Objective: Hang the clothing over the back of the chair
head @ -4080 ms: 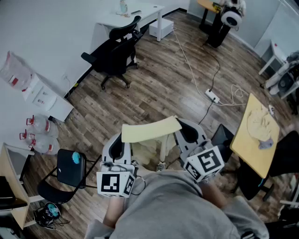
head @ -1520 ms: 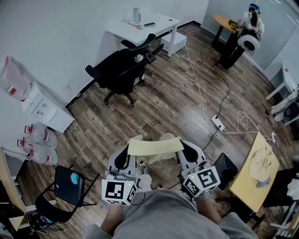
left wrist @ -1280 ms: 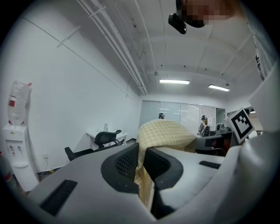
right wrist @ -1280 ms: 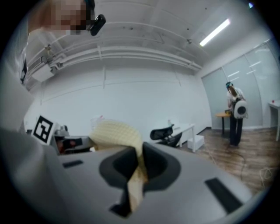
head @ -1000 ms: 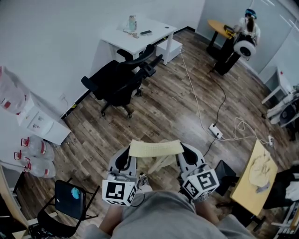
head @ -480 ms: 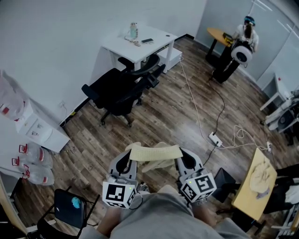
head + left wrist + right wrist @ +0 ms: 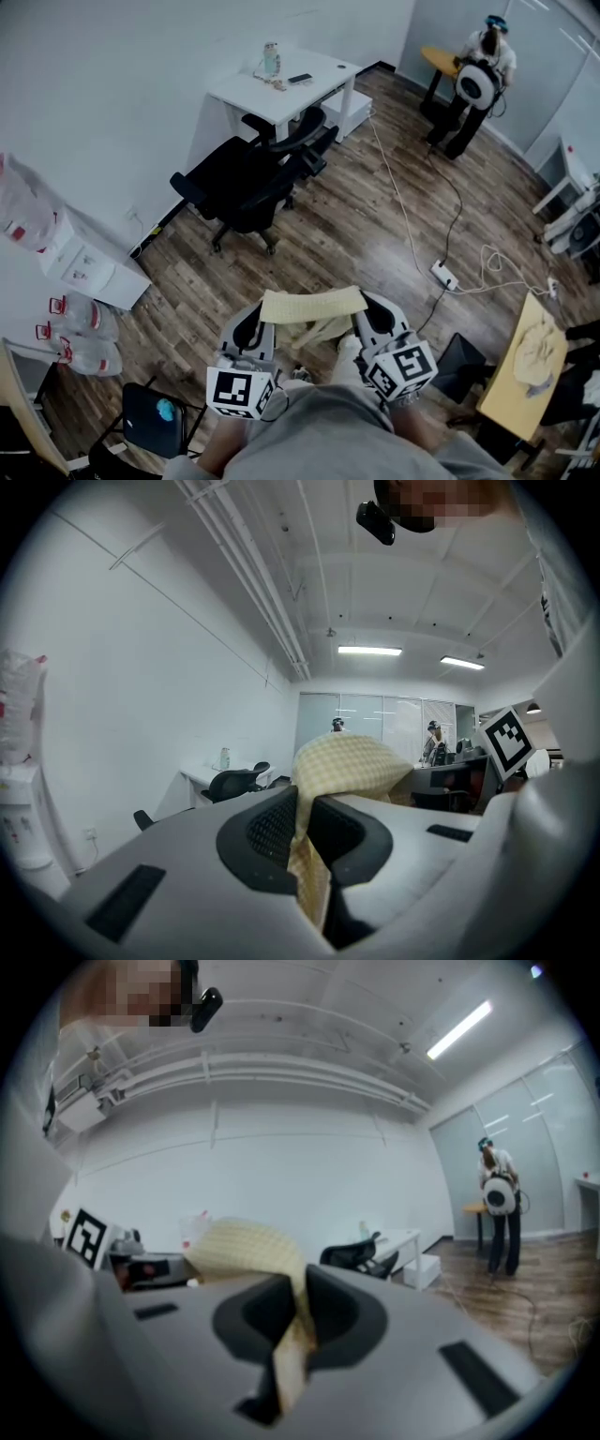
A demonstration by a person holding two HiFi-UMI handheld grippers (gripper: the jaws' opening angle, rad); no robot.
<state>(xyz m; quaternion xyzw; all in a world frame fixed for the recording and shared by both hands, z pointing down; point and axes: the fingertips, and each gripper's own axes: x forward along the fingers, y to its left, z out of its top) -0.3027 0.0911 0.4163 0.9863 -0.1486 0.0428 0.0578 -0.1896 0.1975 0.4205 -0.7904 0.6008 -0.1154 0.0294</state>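
A pale yellow checked garment (image 7: 312, 304) stretches flat between my two grippers, held up in front of me above the wooden floor. My left gripper (image 7: 262, 311) is shut on its left edge, the cloth (image 7: 342, 766) pinched between the dark pads and bunched beyond them. My right gripper (image 7: 364, 307) is shut on the right edge, the fabric (image 7: 248, 1246) folded over its jaws. A black office chair (image 7: 246, 178) with armrests stands some way ahead by the white wall, its back turned toward the desk; it also shows small in the left gripper view as the chair (image 7: 234, 782).
A white desk (image 7: 286, 84) with a bottle stands behind the chair. A white cable and power strip (image 7: 442, 274) run across the floor at right. A person (image 7: 480, 70) stands far right by a round table. A small black chair (image 7: 155, 420) and water jugs (image 7: 77, 330) sit at left.
I have stepped forward carrying the garment: the office chair and desk have drifted nearer and lower in the head view. Both grippers stay shut on the cloth.
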